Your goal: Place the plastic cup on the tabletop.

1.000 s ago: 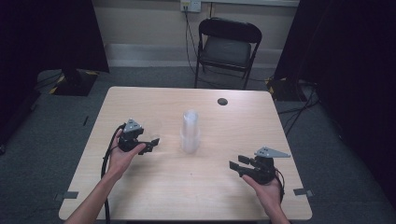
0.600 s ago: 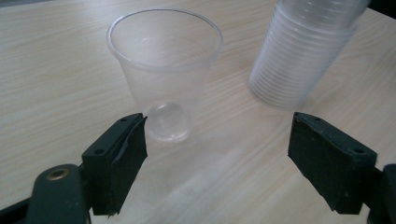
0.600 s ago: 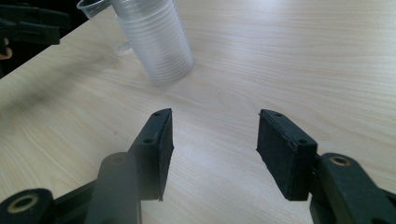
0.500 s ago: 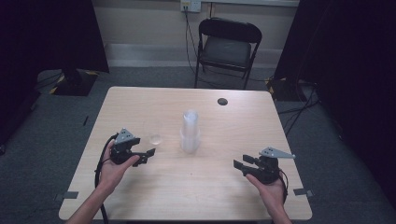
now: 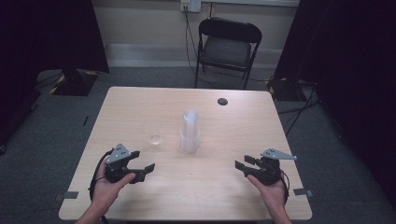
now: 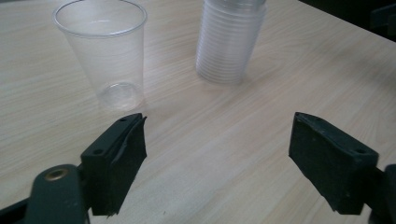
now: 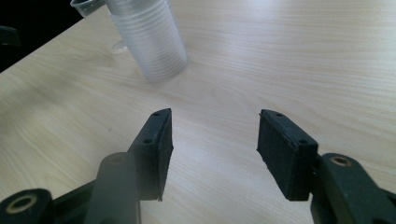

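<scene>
Fingers (image 6: 119, 163) on the left gripper (image 5: 130, 169) are spread wide with nothing between them, just bare wood showing in the gap; they've just been opening up a bit. Straight ahead of them in the left gripper view sits a single clear cup (image 6: 105, 51), upright on its base, open end up, near but not touching the fingers. Just beside that cup, apart from it, is the stack of clear cups (image 6: 231, 39), nested and standing mouth-down.

Over on the other side, the right gripper (image 5: 254, 167) has its fingers (image 7: 156, 149) apart too, nothing pinched, hovering low over the counter (image 5: 140, 102) near its front right corner. In the right gripper view the stack (image 7: 149, 37) is up ahead and well clear of the fingers.

From the high view, the single cup (image 5: 154, 132) stands left of the stack (image 5: 190, 133), both around the middle of the counter, with the two hands well apart near the front edge. Further back there's a small dark round thing (image 5: 222, 101) on the counter, and a black folding chair (image 5: 228, 46) behind it against the wall.
</scene>
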